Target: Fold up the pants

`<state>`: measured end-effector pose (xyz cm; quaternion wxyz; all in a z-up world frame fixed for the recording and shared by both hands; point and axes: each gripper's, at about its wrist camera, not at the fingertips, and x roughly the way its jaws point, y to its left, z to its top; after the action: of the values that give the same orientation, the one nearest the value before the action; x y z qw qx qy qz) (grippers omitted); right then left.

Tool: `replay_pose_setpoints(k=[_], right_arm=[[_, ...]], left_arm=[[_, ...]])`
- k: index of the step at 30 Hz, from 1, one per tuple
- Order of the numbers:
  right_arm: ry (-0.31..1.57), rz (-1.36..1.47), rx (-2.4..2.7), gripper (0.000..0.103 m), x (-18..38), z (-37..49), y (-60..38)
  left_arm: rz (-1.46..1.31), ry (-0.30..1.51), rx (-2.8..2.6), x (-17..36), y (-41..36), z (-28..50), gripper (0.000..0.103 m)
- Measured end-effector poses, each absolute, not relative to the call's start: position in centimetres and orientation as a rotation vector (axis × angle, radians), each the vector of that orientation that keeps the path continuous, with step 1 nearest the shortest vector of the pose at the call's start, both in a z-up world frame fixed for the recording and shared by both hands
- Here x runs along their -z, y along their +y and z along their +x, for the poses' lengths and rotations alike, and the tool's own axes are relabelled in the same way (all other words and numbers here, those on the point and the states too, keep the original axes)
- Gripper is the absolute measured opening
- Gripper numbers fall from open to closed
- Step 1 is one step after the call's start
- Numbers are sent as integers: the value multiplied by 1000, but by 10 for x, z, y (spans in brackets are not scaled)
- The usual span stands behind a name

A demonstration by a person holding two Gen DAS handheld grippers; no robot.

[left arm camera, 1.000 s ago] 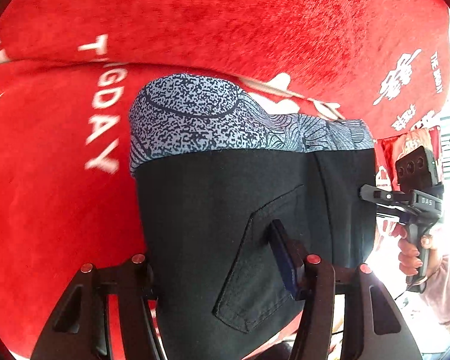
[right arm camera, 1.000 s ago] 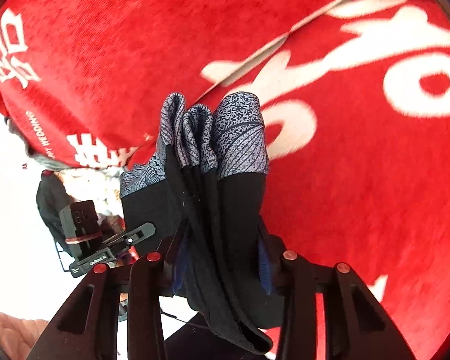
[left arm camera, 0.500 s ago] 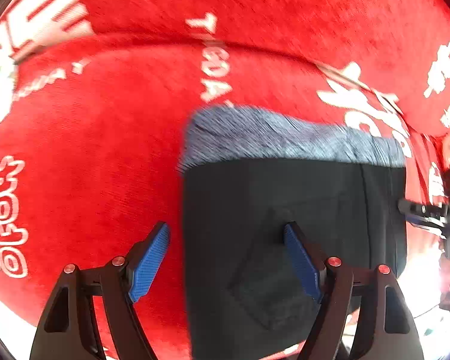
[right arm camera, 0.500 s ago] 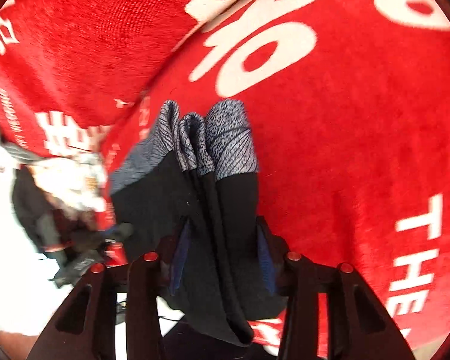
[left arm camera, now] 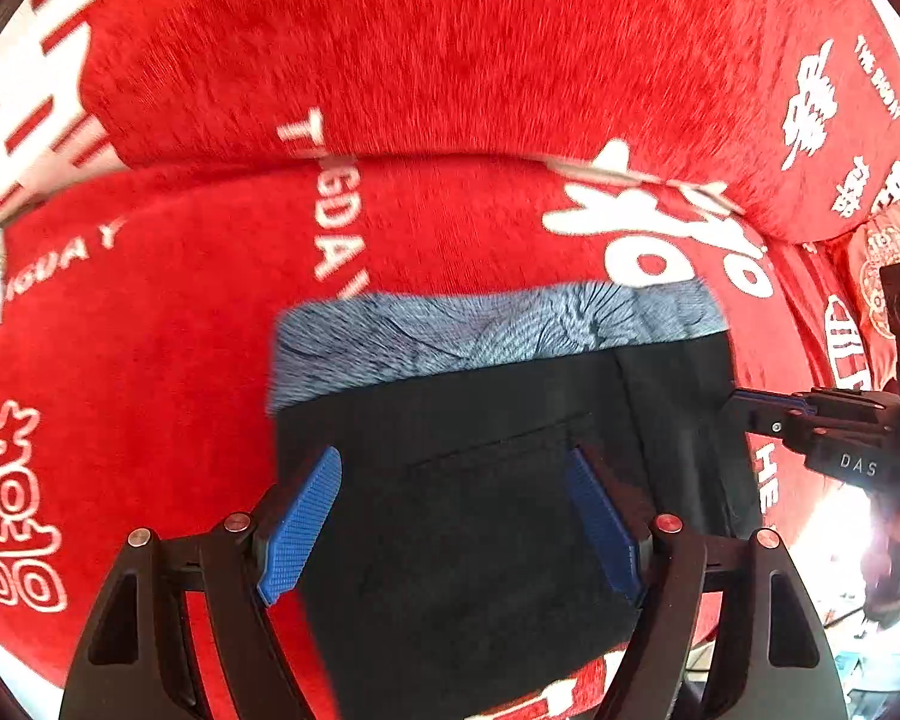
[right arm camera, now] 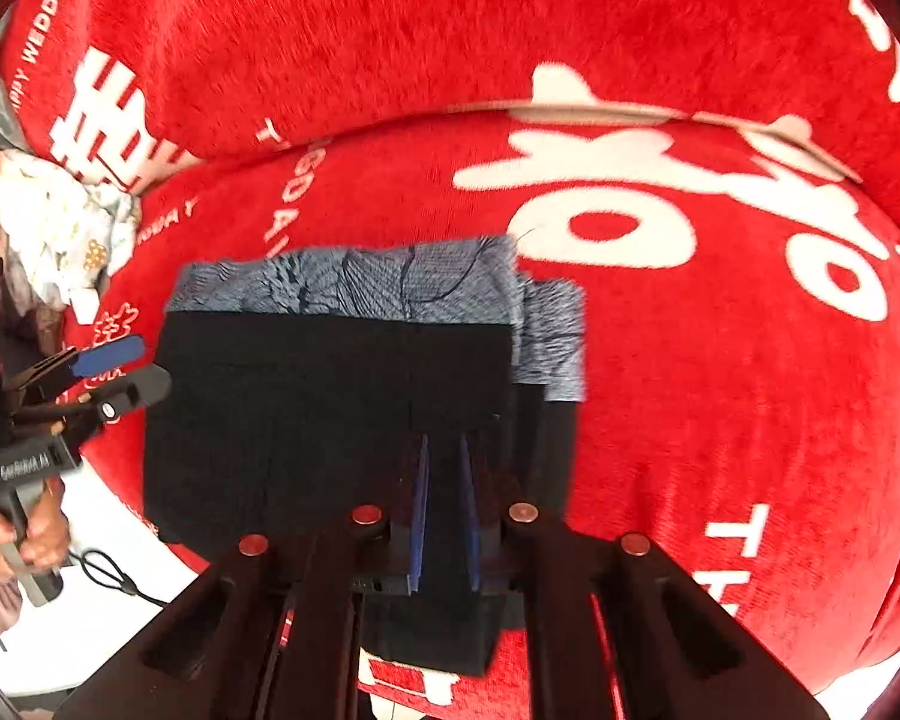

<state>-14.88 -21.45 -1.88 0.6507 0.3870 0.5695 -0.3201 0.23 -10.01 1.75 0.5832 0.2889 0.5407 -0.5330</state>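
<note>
Folded black pants (left arm camera: 486, 480) with a blue-grey patterned waistband (left arm camera: 486, 324) lie flat on the red sofa seat; they also show in the right wrist view (right arm camera: 330, 396). My left gripper (left arm camera: 456, 516) is open and empty, its blue pads spread just above the pants' back pocket. My right gripper (right arm camera: 444, 480) is nearly shut, its blue pads close together over the pants' near right edge; no cloth shows between them. The right gripper appears at the right in the left wrist view (left arm camera: 744, 408), jaws together at the pants' edge.
A red plush sofa cover (left arm camera: 450, 60) with white lettering spans the seat and backrest. A crumpled white cloth (right arm camera: 60, 222) lies at the seat's left end. The seat's front edge runs below the pants, with a white floor and a black cable (right arm camera: 108, 570) beyond.
The pants went from hanging in both grippers to lying flat on the seat. My left gripper opened and let go. My right gripper's pads closed together with the thick fold gone from between them.
</note>
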Motion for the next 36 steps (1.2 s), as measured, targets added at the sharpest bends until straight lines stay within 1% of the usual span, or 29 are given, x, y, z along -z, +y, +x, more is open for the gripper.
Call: replay_pose_setpoints(k=[1,2,5,8,9,10,13,15,17,18,20,24,25,26,27,29,30,34,36], right_arm=[[1304,882,736,11,24,-149,-215],[1312,890,747,8,31,-150,-218],[1297,914,759,6,36,-152,-222],[1308,903,764,6,32,-152,-223],[1313,903,772,6,31,-152,-223],[1318,909,783,11,28,-154,-223],[1315,964,801,12,21,-162,-223],[1310,1004,814,15,16,-168,-220],[1318,1028,823,25,10,-172,-214],[1327,1033,827,29,7,-174,-210],[1348,1041,829,45,3,-176,-199],[1383,1056,815,48,-4,-174,-180],[1388,1063,812,51,-6,-173,-176],[1391,1067,809,54,-9,-172,-173],[1390,1068,806,56,-12,-170,-169],[1391,1060,794,62,-18,-165,-162],[1393,1052,793,63,-22,-163,-160],[1383,1045,801,79,-36,-157,-153],[1379,1035,812,82,-41,-155,-152]], left_arm=[[691,1263,1225,-8,-102,1,79],[704,1261,1218,-2,-103,-1,79],[766,1231,1185,8,-103,-1,79],[784,1241,1153,3,-97,3,79],[792,1246,1129,0,-95,5,79],[797,1254,1101,-3,-92,6,79],[798,1275,1039,-11,-81,4,79],[811,1273,1014,-18,-74,1,79],[829,1271,990,-24,-68,-6,79],[835,1274,977,-26,-66,-9,79],[842,1284,955,-31,-62,-16,79],[863,1295,941,-40,-54,-29,80],[866,1302,944,-43,-51,-32,87],[867,1309,947,-46,-50,-34,98],[870,1312,948,-49,-49,-36,102],[887,1304,949,-56,-47,-41,102],[897,1303,950,-58,-47,-43,102],[926,1302,943,-68,-47,-49,102],[932,1298,932,-73,-48,-49,102]])
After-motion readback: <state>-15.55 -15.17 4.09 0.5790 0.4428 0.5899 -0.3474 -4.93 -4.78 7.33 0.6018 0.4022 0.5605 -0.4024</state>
